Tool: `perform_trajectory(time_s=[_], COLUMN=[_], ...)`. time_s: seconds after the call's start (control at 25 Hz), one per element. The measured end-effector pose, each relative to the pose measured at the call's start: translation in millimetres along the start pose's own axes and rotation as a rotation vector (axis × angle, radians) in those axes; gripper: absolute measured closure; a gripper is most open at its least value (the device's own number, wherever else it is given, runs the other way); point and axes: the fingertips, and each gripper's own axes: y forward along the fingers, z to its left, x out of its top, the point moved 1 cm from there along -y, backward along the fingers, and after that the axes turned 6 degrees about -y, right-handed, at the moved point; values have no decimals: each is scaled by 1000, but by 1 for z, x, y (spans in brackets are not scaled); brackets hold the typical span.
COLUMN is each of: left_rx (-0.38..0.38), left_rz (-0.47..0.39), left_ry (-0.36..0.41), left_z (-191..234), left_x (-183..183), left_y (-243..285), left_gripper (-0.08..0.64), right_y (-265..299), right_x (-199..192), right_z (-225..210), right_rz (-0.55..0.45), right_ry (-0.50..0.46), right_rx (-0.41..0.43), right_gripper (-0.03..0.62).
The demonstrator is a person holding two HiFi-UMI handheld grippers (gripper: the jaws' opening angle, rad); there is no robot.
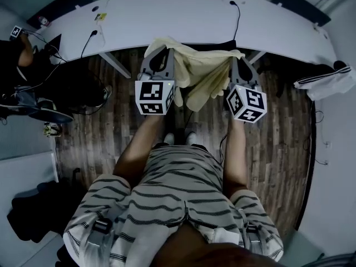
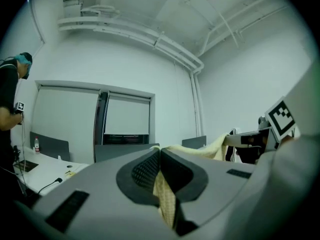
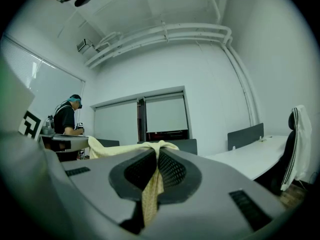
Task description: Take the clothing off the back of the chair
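Note:
A pale yellow garment (image 1: 200, 71) hangs stretched between my two grippers above the wooden floor, in front of the white desk (image 1: 183, 21). My left gripper (image 1: 161, 52) is shut on its left edge; in the left gripper view the yellow cloth (image 2: 164, 196) is pinched between the dark pads. My right gripper (image 1: 238, 57) is shut on its right edge, and the cloth (image 3: 150, 189) hangs from those jaws too. A dark chair back (image 1: 219, 45) shows just behind the garment, mostly hidden by it.
Another person (image 1: 14, 54) sits at the left with cables and gear on the desk end. A white striped garment (image 1: 325, 82) lies over a chair at the right. Cables (image 1: 92, 38) trail from the desk. My own legs and shoes (image 1: 178, 139) are below.

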Motion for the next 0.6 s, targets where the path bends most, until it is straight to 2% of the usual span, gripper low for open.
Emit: perform_trajectory(time_s=[0.6], left_rx=[-55], left_rz=[-115], left_ry=[-9], left_z=[-16], left_x=[50], left_y=[-38], left_gripper=[535], right_y=[-37], right_x=[51], right_z=[17], right_rz=[-107], right_ry=[-4], right_rx=[-16], right_gripper=[566])
